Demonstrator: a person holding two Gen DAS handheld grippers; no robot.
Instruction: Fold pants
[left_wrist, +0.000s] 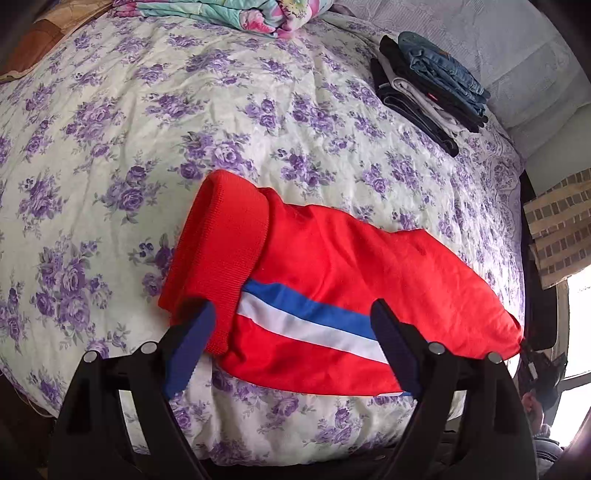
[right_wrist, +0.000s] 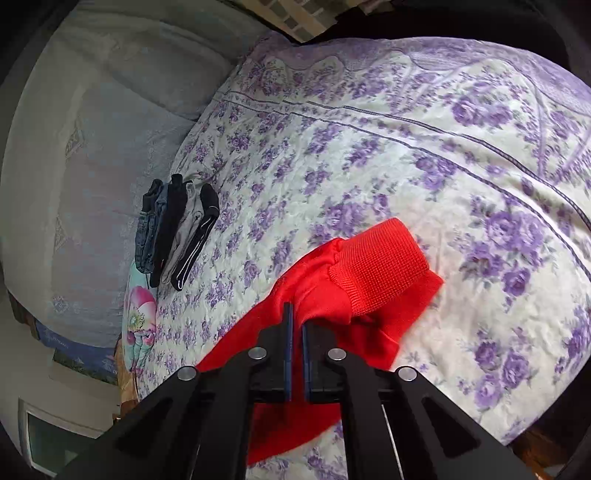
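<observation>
Red pants (left_wrist: 325, 266) with a blue and white side stripe (left_wrist: 314, 317) lie partly folded on the floral bedspread (left_wrist: 147, 129); a ribbed red cuff (left_wrist: 225, 254) is turned over on top. My left gripper (left_wrist: 291, 325) is open just above the pants' near edge, its fingers either side of the stripe, holding nothing. In the right wrist view the red pants (right_wrist: 369, 280) bunch with the ribbed cuff (right_wrist: 384, 266) ahead. My right gripper (right_wrist: 295, 321) is shut, pinching red fabric of the pants.
A stack of folded dark pants and jeans (left_wrist: 432, 88) sits at the bed's far right; it also shows in the right wrist view (right_wrist: 177, 229). A folded floral quilt (left_wrist: 221, 14) lies at the far edge. A pale pillow (right_wrist: 110, 129) lies beyond the stack.
</observation>
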